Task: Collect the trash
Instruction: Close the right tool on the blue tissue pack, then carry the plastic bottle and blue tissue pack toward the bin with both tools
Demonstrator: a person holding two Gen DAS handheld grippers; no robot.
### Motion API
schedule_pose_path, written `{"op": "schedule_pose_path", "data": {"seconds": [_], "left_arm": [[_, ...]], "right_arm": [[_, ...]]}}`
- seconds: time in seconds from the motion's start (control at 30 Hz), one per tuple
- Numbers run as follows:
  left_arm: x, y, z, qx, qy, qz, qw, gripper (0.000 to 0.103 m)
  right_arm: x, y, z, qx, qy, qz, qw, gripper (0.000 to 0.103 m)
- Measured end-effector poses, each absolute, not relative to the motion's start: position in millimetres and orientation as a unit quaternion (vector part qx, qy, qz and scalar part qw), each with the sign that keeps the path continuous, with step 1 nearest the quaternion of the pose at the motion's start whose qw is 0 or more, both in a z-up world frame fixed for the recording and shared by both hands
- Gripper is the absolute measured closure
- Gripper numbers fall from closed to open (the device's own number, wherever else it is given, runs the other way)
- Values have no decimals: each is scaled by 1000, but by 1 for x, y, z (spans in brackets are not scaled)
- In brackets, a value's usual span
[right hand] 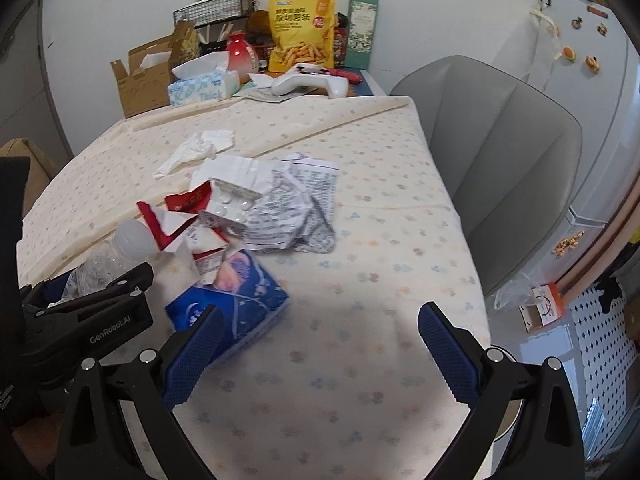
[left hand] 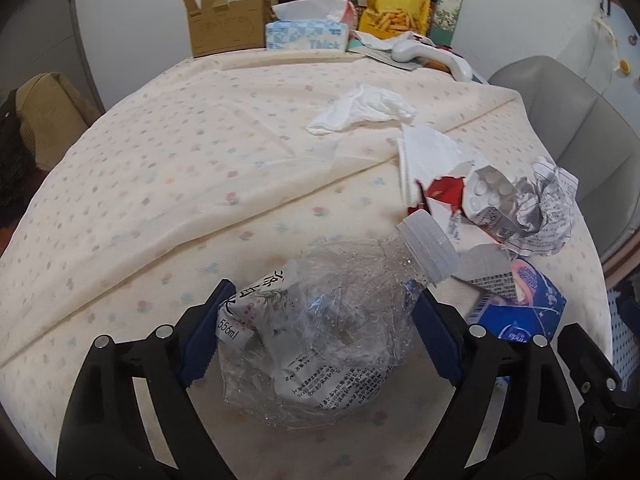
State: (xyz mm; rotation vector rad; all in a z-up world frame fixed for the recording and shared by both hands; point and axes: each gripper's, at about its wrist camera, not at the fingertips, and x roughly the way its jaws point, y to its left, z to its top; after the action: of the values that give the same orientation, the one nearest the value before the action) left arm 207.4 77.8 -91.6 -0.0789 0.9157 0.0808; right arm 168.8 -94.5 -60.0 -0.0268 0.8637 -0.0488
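A crushed clear plastic bottle (left hand: 340, 280) with a white cap lies on the flowered tablecloth (left hand: 180, 184). My left gripper (left hand: 320, 332) is around it, and both blue pads touch its sides. The bottle (right hand: 104, 256) also shows at the left of the right wrist view, behind the left gripper's black body. Right of it lie a blue tissue packet (left hand: 520, 312), a torn red-and-white pill box with a blister (left hand: 480, 196), a crumpled leaflet (left hand: 548, 208) and a white tissue (left hand: 364, 108). My right gripper (right hand: 320, 344) stands open over bare cloth, with the blue packet (right hand: 236, 296) by its left finger.
A grey chair (right hand: 500, 152) stands against the table's right edge. At the back are a cardboard box (right hand: 140, 80), a tissue box (right hand: 200, 88), a white game controller (right hand: 308, 80) and a yellow snack bag (right hand: 300, 28). A small bag (right hand: 536, 304) lies on the floor.
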Motion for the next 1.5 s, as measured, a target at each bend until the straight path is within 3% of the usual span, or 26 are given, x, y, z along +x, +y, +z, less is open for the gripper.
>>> {"op": "schedule_pose_path", "data": {"seconds": [0.37, 0.53, 0.6, 0.7, 1.5], "left_arm": [[184, 122, -85, -62, 425, 82, 900, 17], [178, 121, -87, -59, 425, 85, 899, 17], [177, 116, -87, -56, 425, 84, 900, 17], [177, 107, -84, -53, 421, 78, 902, 17], [126, 37, -31, -36, 365, 21, 930, 17]], "right_arm": [[174, -49, -76, -35, 431, 23, 901, 12], [177, -46, -88, -23, 449, 45, 892, 46], [173, -45, -85, -25, 450, 51, 891, 63], [166, -48, -81, -25, 452, 56, 890, 71], [88, -118, -16, 5, 384, 21, 923, 73]]}}
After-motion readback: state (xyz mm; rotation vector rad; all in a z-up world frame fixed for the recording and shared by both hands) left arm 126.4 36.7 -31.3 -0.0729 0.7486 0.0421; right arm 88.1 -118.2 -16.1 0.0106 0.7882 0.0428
